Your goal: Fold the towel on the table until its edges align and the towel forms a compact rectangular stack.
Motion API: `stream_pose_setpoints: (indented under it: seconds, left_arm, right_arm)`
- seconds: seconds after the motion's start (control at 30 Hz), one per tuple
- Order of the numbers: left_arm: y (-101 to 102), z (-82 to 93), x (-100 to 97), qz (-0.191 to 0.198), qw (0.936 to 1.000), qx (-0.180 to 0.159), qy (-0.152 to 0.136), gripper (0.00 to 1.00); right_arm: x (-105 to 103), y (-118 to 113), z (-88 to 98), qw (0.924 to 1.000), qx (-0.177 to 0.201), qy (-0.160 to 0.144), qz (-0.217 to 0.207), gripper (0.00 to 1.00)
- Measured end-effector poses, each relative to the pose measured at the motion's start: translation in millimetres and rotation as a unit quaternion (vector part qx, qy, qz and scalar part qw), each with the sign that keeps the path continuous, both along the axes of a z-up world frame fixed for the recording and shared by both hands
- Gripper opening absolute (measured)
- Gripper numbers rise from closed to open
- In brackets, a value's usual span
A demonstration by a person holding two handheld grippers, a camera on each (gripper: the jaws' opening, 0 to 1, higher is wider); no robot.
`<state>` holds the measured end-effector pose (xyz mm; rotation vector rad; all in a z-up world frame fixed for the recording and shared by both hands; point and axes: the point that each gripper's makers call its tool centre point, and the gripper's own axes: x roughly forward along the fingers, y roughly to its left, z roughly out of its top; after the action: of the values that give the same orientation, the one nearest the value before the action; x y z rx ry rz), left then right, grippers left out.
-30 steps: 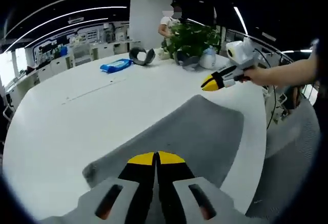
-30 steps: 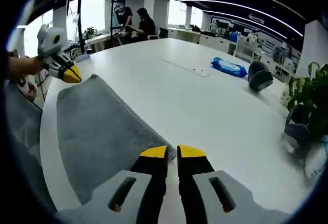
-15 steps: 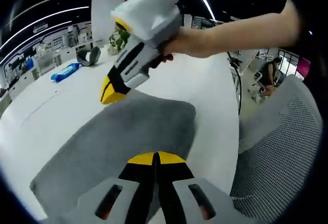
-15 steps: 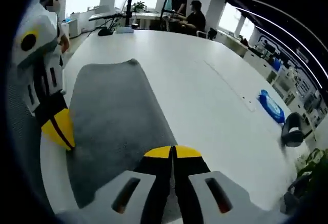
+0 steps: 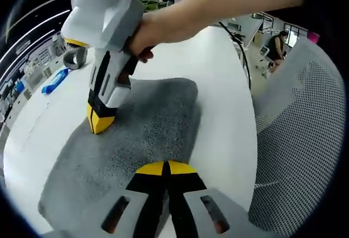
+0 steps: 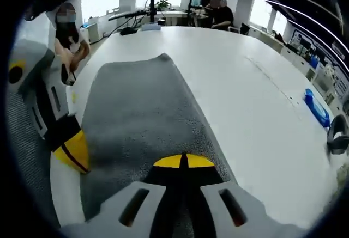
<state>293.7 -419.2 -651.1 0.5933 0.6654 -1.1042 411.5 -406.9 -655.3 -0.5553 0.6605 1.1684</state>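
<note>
Folding grey towel [image 5: 147,134], flat on white counter [image 6: 240,102]. Left gripper [image 5: 165,167] and right gripper [image 6: 183,161] fingers pressed together on its cloth, apparently pinching. Best lifted evenly, carried across together, edges matched before release.

Grey speckled towel [image 5: 147,123] on a white desk [image 5: 229,91]. Right hand-held gripper [image 5: 100,122], at ten o'clock, is white and black with yellow tips. Blue packet [image 6: 317,107] at three o'clock.
</note>
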Motion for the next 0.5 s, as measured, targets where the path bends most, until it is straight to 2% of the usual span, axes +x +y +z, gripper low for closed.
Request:
stream_pose_setpoints:
  seconds: [0.1,0.17,0.27,0.5]
  left_arm:
    - [0,0.0,-1.4,-0.013,0.9997,0.013,-0.013,0.01]
    - [1,-0.4,-2.0,-0.018,0.9995,0.022,-0.012,0.01]
    - [6,-0.8,-0.5,-0.008,0.9995,0.029,0.006,0.01]
    - [15,-1.6,-0.8,-0.011,0.9989,0.046,-0.001,0.01]
  right_arm:
    - [-1,-4,0.0,1.0000,0.001,0.000,-0.004,0.00]
    - [0,-7,-0.1,0.9999,-0.001,0.003,-0.011,0.00]
    - [-1,-13,-0.7,0.9997,-0.003,0.004,-0.024,0.00]
    - [-5,-23,-0.9,0.9993,-0.007,0.001,-0.036,0.00]
